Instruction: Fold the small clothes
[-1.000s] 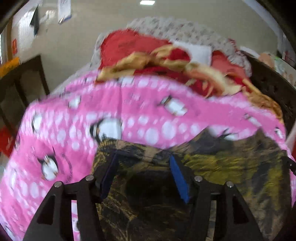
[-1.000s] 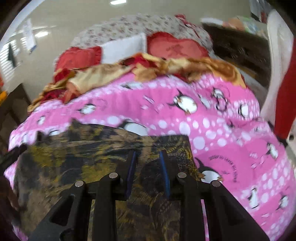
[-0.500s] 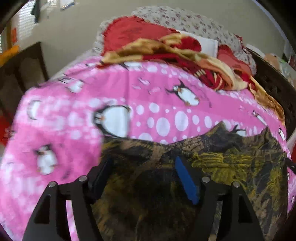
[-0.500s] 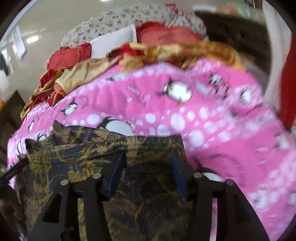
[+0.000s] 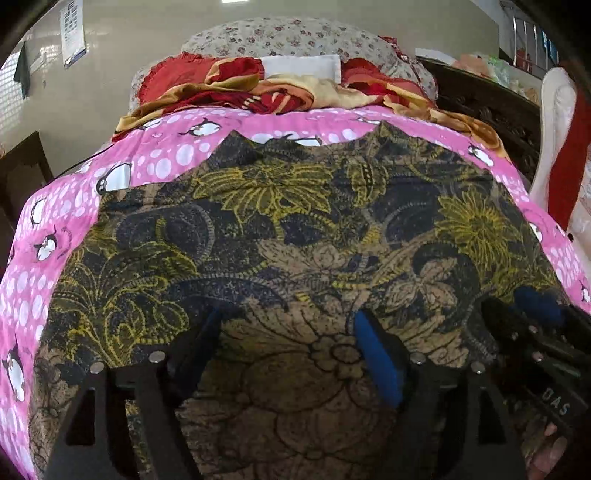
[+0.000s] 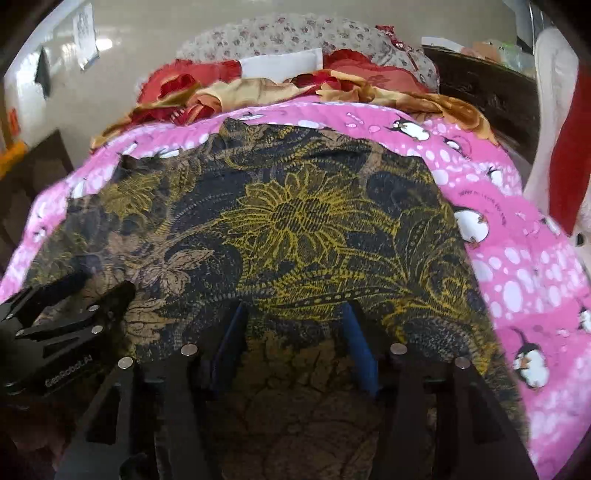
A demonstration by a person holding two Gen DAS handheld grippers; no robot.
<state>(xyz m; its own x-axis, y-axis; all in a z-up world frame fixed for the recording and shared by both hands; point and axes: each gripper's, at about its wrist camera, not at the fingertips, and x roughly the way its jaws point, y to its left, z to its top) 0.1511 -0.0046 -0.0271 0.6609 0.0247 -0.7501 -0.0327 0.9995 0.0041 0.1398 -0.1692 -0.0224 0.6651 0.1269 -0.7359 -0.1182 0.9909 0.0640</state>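
Here one floral garment (image 5: 295, 229), dark with yellow and tan flowers, lies spread flat on the bed, and two hand-held grippers work over its near edge. The left hand-held gripper (image 5: 291, 350) hangs just above the cloth's near left part, its jaws opening wide, the fabric showing between the blue pads (image 5: 376, 362) with nothing pinched. The right hand-held gripper (image 6: 291, 339) sits just beside it over the near right part, jaws likewise opening and set narrower, cloth beneath them but not gripped. Each one shows at the edge of the other's view.

The bed wears one pink penguin-print bedspread (image 6: 517, 236), which frames the garment on the left, right and far sides. Beyond it lie a crumpled red-and-gold blanket (image 5: 295, 92), a white pillow (image 5: 303, 64) and a floral-print bolster (image 5: 288, 35). A dark carved wooden frame (image 5: 491, 110) runs along the right. The wall behind is pale, with one paper sheet (image 5: 73, 31) hung on it.
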